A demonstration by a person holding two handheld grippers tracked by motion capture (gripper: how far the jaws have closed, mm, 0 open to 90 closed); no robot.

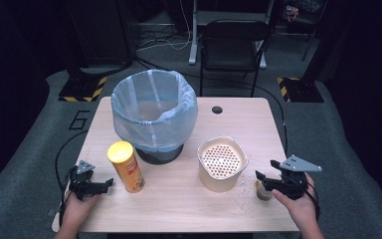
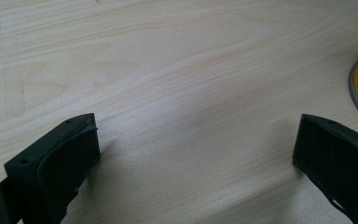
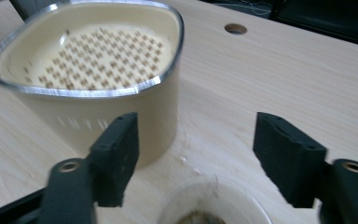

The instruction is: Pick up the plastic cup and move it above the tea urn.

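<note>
Desk (image 1: 179,204) light wood. Bin with pale blue liner (image 1: 154,112) at 11 o'clock from desk centre. Yellow-lidded can (image 1: 125,167) upright at 8 o'clock, just beside bin base. Beige perforated container (image 1: 222,163) at 4 o'clock. Small cup (image 1: 263,191) at 4 o'clock from container, near it. Left tool (image 1: 107,183) at 9 o'clock from can, jaws wide apart, empty, over bare desk. Right tool (image 1: 260,180) jaws spread either side of cup rim, not clamping.

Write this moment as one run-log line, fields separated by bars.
left gripper: open, near yellow can | right gripper: open, over small cup | perforated basket: untouched
</note>
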